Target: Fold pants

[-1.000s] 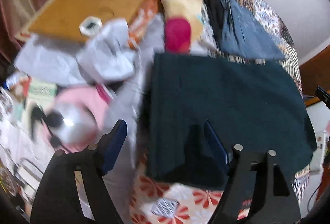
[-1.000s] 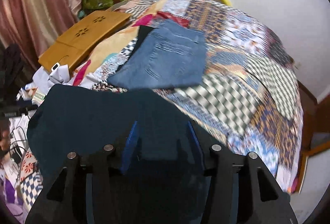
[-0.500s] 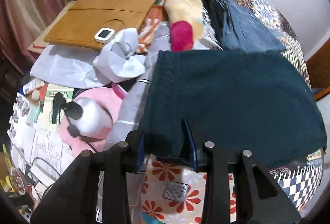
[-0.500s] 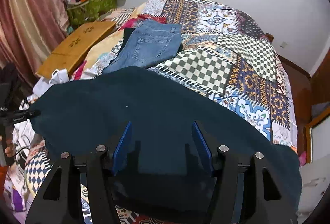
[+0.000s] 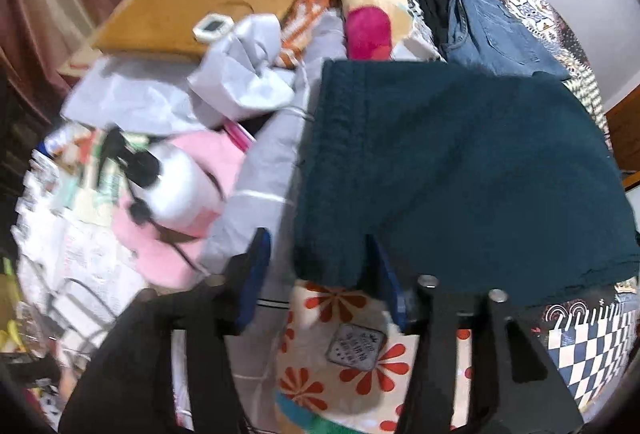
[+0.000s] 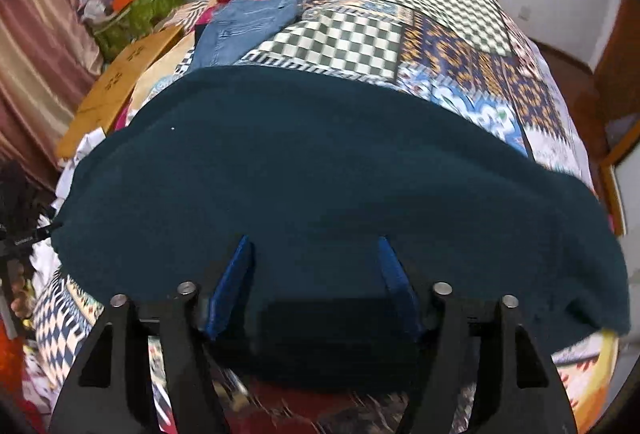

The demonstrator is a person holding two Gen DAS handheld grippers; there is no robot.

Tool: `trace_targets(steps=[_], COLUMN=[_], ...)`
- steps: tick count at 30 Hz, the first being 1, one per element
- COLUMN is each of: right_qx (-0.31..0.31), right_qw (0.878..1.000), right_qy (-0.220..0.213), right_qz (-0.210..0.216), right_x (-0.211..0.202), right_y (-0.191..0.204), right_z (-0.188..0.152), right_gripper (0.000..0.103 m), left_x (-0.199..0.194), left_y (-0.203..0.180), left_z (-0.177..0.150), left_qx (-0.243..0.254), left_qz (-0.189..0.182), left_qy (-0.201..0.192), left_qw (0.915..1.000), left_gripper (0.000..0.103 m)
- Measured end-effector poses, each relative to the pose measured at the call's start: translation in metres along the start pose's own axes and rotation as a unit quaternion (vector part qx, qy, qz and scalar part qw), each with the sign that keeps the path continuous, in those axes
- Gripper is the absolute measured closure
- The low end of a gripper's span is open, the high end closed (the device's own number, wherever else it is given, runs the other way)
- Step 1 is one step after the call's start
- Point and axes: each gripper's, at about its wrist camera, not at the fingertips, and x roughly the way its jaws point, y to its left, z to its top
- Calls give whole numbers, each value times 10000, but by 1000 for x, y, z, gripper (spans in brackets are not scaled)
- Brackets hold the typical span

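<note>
While both tools hover at the near edge, your left hand-held gripper point(image 5: 318, 276) has just been opening; it stands released, the near-left corner of the teal pants point(image 5: 452, 170) between its fingers, unpressed. Clutter point(image 5: 168, 170) crowds just left of that corner. The pants lie flat on the bed point(image 6: 460, 46), long axis running left to right across your front. Your right hand-held gripper point(image 6: 314, 274), also just been opening, stands released over the near edge at mid-length, cloth between its fingers, not pinched. Folded jeans point(image 6: 248, 26) sit just beyond the far edge, left of centre. Open quilt lies beyond, to the right: judged the freest direction for a fold.
</note>
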Motion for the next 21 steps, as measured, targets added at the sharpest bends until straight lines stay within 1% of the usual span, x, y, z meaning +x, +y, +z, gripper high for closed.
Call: trace_targets(steps=[1, 3, 5, 9, 12, 14, 18, 21], right_qx=[77, 196, 317, 703, 1092, 1352, 1863, 2193], right_qw=[10000, 9997, 9989, 9943, 9874, 9811, 9674, 9571], right_qy=[-29, -105, -248, -575, -792, -891, -975, -933], right_qz=[-40, -128, -244, -550, -823, -1064, -1412, -1649], right_x=[-6, -15, -28, -57, -80, -92, -107, -108], right_y=[-7, -22, -38, -87, -132, -165, -227, -262], right_z=[-2, -5, -9, -12, -16, -20, -33, -42], right_gripper=[40, 40, 40, 40, 40, 40, 40, 40], left_x=[-6, -17, -26, -46, -56, -61, -64, -63], left_y=[-2, -5, -10, -38, -73, -101, -157, -202], left_z=[2, 9, 17, 34, 49, 57, 69, 71], left_qx=[47, 69, 45, 118, 317, 503, 944, 1333], left_qz=[104, 216, 225, 329, 296, 186, -18, -143], left_qy=[-85, -236, -335, -714, -899, -983, -1109, -1170], left_qw=[9999, 9995, 9992, 9968, 9950, 9937, 9893, 9840], left_gripper=[38, 36, 35, 29, 26, 26, 22, 20])
